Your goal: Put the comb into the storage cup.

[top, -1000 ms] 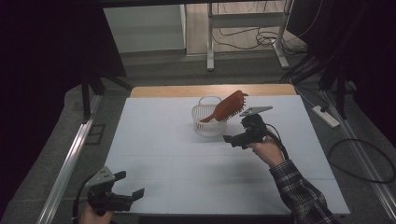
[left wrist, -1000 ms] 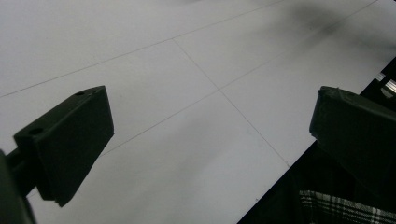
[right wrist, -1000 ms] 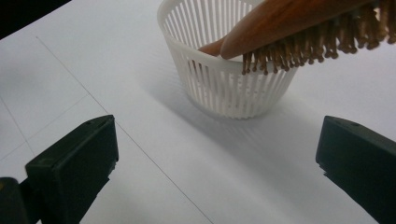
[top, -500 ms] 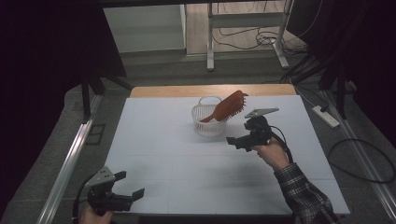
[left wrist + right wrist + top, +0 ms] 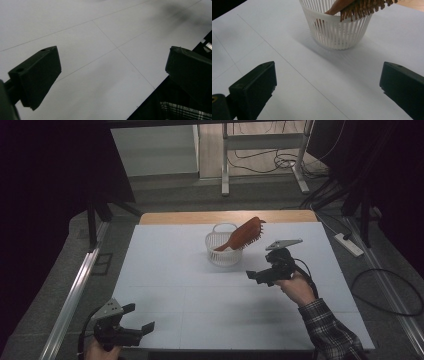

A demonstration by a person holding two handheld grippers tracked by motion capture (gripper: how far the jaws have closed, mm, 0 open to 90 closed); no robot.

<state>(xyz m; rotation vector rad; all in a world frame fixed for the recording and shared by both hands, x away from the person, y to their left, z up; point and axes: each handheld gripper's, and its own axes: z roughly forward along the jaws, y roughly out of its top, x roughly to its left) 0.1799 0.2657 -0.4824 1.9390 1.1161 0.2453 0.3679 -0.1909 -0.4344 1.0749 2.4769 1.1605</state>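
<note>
1. Here, in the high view, a white basket (image 5: pixel 224 251) stands on the white surface (image 5: pixel 190 310), nearer its far edge than its near one and about midway between its sides. A brown hairbrush (image 5: pixel 243 234) leans in it, handle down inside, bristled head sticking up over the rim toward the right. The right tool (image 5: pixel 260 276) hovers just right of the basket and nearer the person, jaws apart and empty. The left tool (image 5: pixel 135 327) sits at the near left corner, also spread and holding nothing.

2. In the left gripper view, the left tool (image 5: pixel 110 72) gapes wide over bare surface (image 5: pixel 100 37) beside its near edge, well apart from the basket.

3. In the right gripper view, the right tool (image 5: pixel 327 85) is wide open, and the basket (image 5: pixel 337 30) stands ahead of it, near but not touching. The hairbrush (image 5: pixel 362 6) rests on the rim, bristles hanging down. I judge the brush light and stiff, loosely propped, so it could tip. Its smooth back or handle looks the best hold; the springy bristles would slip. The slatted basket seems light and may slide.
</note>
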